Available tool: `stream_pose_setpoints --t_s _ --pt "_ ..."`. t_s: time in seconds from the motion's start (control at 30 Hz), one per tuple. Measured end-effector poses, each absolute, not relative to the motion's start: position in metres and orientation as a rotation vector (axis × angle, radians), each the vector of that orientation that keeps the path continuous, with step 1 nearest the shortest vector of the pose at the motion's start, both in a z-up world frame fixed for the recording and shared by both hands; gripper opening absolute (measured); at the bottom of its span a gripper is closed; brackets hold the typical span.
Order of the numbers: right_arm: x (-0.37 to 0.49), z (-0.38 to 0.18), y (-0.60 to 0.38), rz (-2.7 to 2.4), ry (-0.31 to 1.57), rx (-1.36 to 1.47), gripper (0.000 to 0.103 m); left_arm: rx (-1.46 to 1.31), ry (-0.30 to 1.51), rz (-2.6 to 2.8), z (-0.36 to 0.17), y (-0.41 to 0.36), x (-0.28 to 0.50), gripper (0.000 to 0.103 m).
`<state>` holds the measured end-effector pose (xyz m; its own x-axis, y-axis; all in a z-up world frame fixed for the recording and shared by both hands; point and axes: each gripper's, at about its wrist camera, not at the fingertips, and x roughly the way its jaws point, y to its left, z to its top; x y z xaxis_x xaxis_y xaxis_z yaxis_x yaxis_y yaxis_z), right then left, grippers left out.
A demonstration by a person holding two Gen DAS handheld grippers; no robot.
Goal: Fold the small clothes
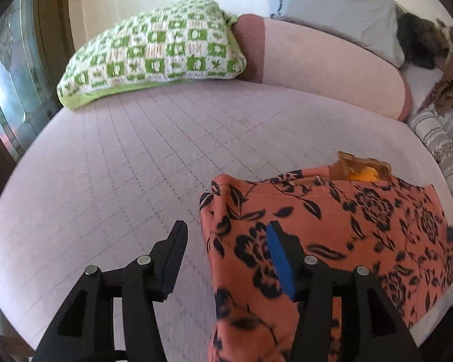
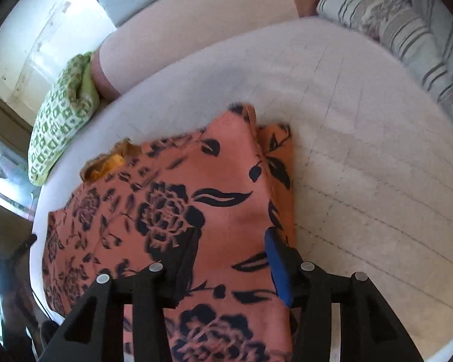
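A salmon garment with a dark floral print (image 1: 347,217) lies folded on the pale quilted bedspread (image 1: 120,166). A scrap of yellow-brown fabric (image 1: 362,170) pokes out at its far edge. My left gripper (image 1: 226,229) is open over the garment's left edge, with one finger above bare bedspread and the blue-padded finger (image 1: 279,256) above the cloth. In the right wrist view the same garment (image 2: 172,199) fills the lower left. My right gripper (image 2: 232,235) hangs open above its right part, near the folded edge, with nothing pinched.
A green-and-white checkered pillow (image 1: 154,51) lies at the back left, against a pink bolster (image 1: 332,66) and a grey pillow (image 1: 341,6). A striped blanket (image 2: 407,30) is bunched along the bed's right side. A dark furry shape (image 1: 416,42) sits at the far right.
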<state>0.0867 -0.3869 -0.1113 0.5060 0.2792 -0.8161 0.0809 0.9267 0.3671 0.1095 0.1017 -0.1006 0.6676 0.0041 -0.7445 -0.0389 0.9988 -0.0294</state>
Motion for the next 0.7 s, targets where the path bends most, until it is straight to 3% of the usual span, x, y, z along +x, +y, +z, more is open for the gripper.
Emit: stream_pose_setpoints --t_s 0.07,0.13,0.17,0.3,0.47,0.57,0.63,0.7 --pt "0.076 -0.096 -0.375 0.162 0.998 0.36 0.054 -0.036 0.821 0.042 -0.093 0.101 0.098 0.056" --pt "0.069 -0.095 -0.365 0.197 0.991 0.336 0.069 -0.038 0.818 0.057 -0.088 0.1 0.089 0.06" --pt "0.067 -0.102 -0.362 0.188 1.016 0.325 0.07 -0.039 0.816 0.06 -0.086 0.101 0.086 0.06" --pt "0.061 -0.126 -0.378 0.093 1.067 0.376 0.063 -0.037 0.812 0.065 -0.079 0.1 0.071 0.06" --pt "0.04 -0.087 -0.352 0.178 0.966 0.335 0.069 -0.048 0.806 0.069 -0.077 0.101 0.059 0.061" --pt "0.041 -0.119 -0.351 0.194 1.068 0.356 0.07 -0.086 0.814 0.06 -0.082 0.101 0.052 0.064" --pt "0.034 -0.136 -0.373 0.179 1.064 0.503 0.059 -0.095 0.82 0.047 -0.09 0.098 0.046 0.07" --pt "0.025 -0.123 -0.379 0.144 1.034 0.531 0.062 -0.048 0.849 0.046 -0.109 0.092 0.041 0.071"
